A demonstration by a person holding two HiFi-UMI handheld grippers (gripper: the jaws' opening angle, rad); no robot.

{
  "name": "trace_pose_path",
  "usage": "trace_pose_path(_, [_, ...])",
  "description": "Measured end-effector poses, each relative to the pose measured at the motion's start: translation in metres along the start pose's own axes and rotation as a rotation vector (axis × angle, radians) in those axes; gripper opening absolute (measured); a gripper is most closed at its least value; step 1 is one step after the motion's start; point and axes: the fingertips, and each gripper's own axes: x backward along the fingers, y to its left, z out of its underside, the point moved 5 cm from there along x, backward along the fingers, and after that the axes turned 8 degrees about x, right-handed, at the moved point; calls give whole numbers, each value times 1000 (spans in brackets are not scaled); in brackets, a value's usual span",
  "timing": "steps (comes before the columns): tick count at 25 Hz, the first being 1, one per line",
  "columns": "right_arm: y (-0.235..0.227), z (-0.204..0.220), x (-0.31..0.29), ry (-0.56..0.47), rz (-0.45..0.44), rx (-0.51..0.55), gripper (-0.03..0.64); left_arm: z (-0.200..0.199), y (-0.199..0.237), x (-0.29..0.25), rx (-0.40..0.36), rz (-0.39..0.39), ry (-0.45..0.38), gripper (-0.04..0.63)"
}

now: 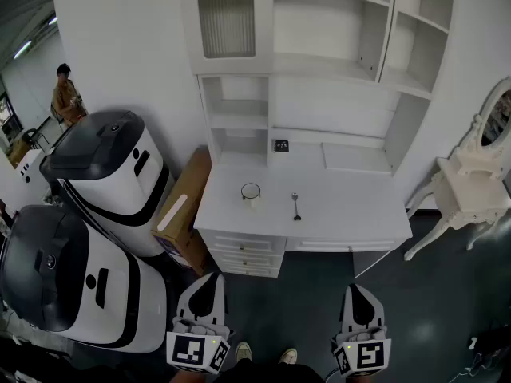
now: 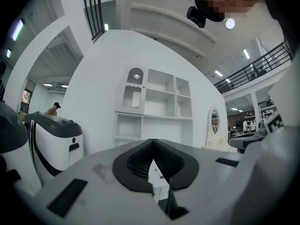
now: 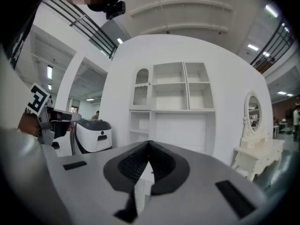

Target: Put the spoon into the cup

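A white cup (image 1: pixel 251 193) stands upright on the white desk (image 1: pixel 351 214), left of its middle. The metal spoon (image 1: pixel 295 206) lies flat on the desk a short way right of the cup, apart from it. Both grippers are held low in front of the desk, far from the two objects. In the head view my left gripper (image 1: pixel 210 281) and my right gripper (image 1: pixel 355 290) point toward the desk. The left gripper (image 2: pixel 152 142) has its jaws shut with nothing between them. The right gripper (image 3: pixel 149 143) is likewise shut and empty.
A white shelf unit (image 1: pixel 319 62) rises behind the desk, with drawers (image 1: pixel 239 250) below the top. Two large white and black machines (image 1: pixel 112 174) stand at the left beside a leaning cardboard box (image 1: pixel 182 206). A white vanity with mirror (image 1: pixel 479 174) is at the right. A person (image 1: pixel 68 98) stands far left.
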Motion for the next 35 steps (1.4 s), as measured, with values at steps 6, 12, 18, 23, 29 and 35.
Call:
trace_pose_path(6, [-2, -1, 0, -30, 3, -30, 60, 0, 0, 0, 0, 1, -3, 6])
trace_pose_path(12, [-7, 1, 8, -56, 6, -62, 60, 2, -8, 0, 1, 3, 1, 6])
trace_pose_path(18, [-23, 13, 15, -31, -19, -58, 61, 15, -26, 4, 4, -24, 28, 6])
trace_pose_path(23, [-39, 24, 22, -17, -43, -58, 60, 17, -50, 7, -13, -43, 31, 6])
trace_pose_path(29, [-57, 35, 33, -12, -67, -31, 60, 26, -76, 15, -36, -69, 33, 6])
trace_pose_path(35, [-66, 41, 40, -22, -92, -25, 60, 30, -94, 26, -67, -99, 41, 6])
